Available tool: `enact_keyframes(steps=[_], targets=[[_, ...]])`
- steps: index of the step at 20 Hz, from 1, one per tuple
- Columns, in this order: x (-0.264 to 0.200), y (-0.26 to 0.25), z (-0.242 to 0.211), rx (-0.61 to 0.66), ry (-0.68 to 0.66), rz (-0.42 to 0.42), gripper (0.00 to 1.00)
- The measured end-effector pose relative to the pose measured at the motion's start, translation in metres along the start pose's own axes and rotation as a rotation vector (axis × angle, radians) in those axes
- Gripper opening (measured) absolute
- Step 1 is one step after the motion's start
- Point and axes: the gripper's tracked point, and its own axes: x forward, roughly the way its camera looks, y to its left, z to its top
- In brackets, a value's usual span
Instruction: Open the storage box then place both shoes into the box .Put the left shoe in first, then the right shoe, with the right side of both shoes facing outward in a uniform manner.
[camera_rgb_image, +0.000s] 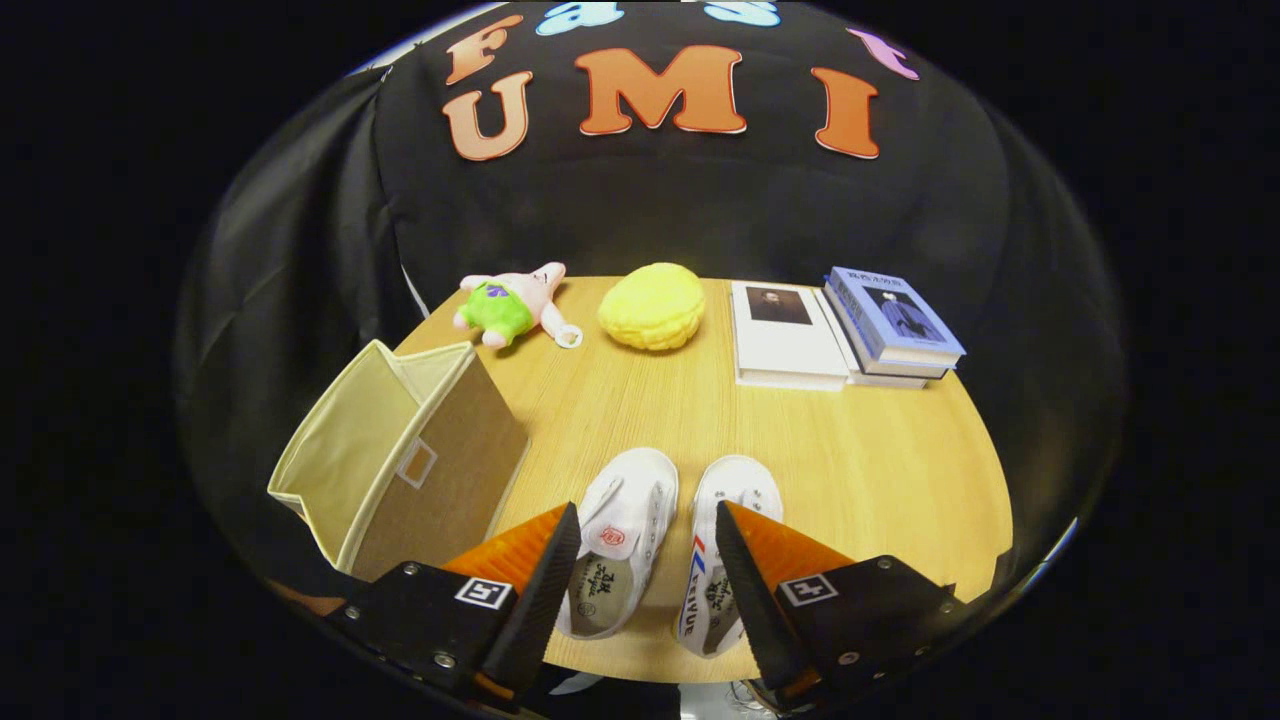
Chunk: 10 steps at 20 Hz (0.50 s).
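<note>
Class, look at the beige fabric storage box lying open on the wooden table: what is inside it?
The beige fabric storage box shows only bare pale lining inside; its far bottom corner is hidden by its brown wall. Both white canvas shoes sit outside, between the open gripper fingers.

The claw fingers, spread apart, hide both shoes' heels.

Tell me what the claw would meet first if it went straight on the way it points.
Probably the two white shoes: the open claw points down at them, both sitting between its fingers on the table. Depth is unclear.
</note>
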Motion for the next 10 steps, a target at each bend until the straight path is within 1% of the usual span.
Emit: enact_keyframes(steps=[1, 3, 5, 7, 9, 10], targets=[[0.003, 0.002, -0.011, -0.018, 0.022, -0.001, 0.78], [0.015, 0.004, -0.027, -0.054, 0.049, 0.001, 0.74], [0.030, 0.005, -0.041, -0.091, 0.074, -0.006, 0.73], [0.040, 0.000, -0.052, -0.128, 0.086, -0.032, 0.65], [0.047, 0.005, -0.062, -0.132, 0.095, -0.018, 0.58], [0.051, 0.006, -0.067, -0.138, 0.102, -0.010, 0.57]])
